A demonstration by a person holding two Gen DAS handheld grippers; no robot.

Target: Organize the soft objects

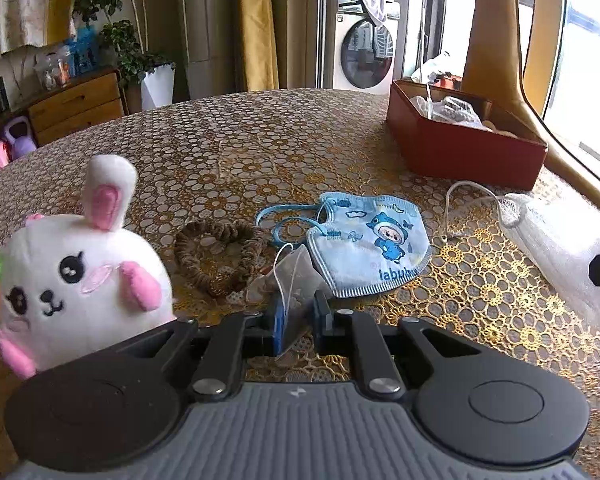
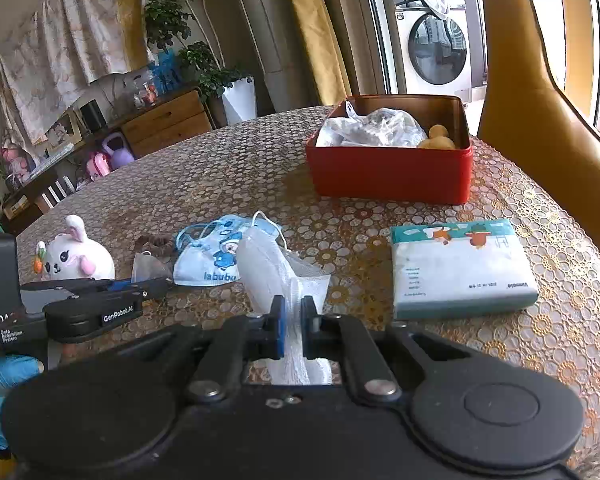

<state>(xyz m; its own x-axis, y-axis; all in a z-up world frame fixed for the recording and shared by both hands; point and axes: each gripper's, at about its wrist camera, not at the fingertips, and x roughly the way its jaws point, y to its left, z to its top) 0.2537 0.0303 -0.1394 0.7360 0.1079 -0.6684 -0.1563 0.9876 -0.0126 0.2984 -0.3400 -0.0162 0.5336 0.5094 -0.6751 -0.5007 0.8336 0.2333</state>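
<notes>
My left gripper [image 1: 300,316] is shut on a small translucent sachet [image 1: 296,280] with a white string, low over the table. A blue printed child's mask [image 1: 372,244] lies just right of it, a brown scrunchie [image 1: 220,256] just left. The white bunny plush [image 1: 80,272] stands at the far left. My right gripper [image 2: 293,320] is shut on a white gauze mask [image 2: 268,272], which stretches forward from the pads. The red box [image 2: 388,176] sits behind, holding white plastic bags and tan round things. The left gripper [image 2: 148,284] also shows at the left of the right wrist view.
A packet of tissues [image 2: 460,268] lies flat on the patterned tablecloth [image 2: 260,168], right of my right gripper. A yellow chair back [image 2: 540,120] rises behind the box. A blue-gloved hand [image 2: 0,384] holds the left tool. Cabinets, plants and a washing machine stand beyond the table.
</notes>
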